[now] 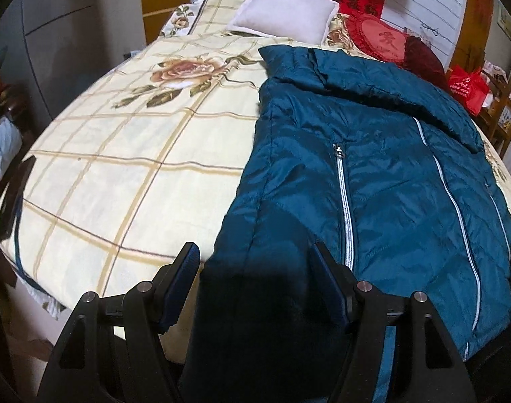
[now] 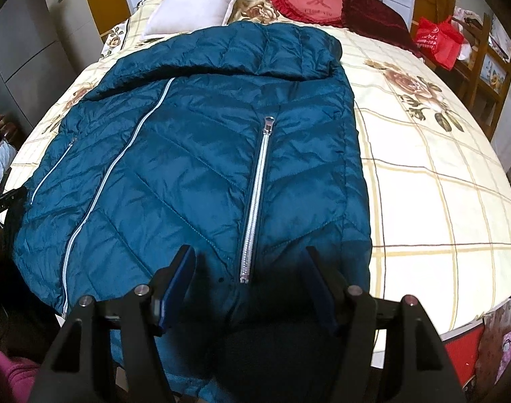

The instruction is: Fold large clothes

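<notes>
Scanning left to right across the bed, here is how it is lying:

Bedspread (image 1: 121, 174): cream with a tan grid and printed roses, stretching bare across the left wrist view's left half.

Left gripper (image 1: 255, 262): hovering at the near edge of the bed, fingers spread wide. The left blue pad (image 1: 183, 282) is sitting over the bedspread, the other one over dark fabric. Nothing is being pinched.

Jacket (image 1: 373, 174): a large teal quilted piece lying flat, front up, running from the near edge of the bed toward the pillows. Its near hem is passing between the open fingers of both grippers, falling into shadow there.

Zippers (image 2: 255, 198): silver ones showing on the front, one short and straight above the right gripper, a longer one (image 2: 97, 188) curving away on its left.

Collar end (image 2: 255, 50): bunching in a thick fold at the far end, lying just short of the pillows.

Right gripper (image 2: 250, 265): also spread wide, hanging over the jacket's near hem, straddling the short zipper's lower end and clamping nothing.

White pillow (image 2: 195, 8): resting at the head of the bed, left of the red one.

Red heart cushion (image 2: 309, 3): sitting beside a dark red cushion (image 2: 373, 16).

Red bag (image 2: 436, 42): standing off the bed at far right, on wooden furniture.
</notes>
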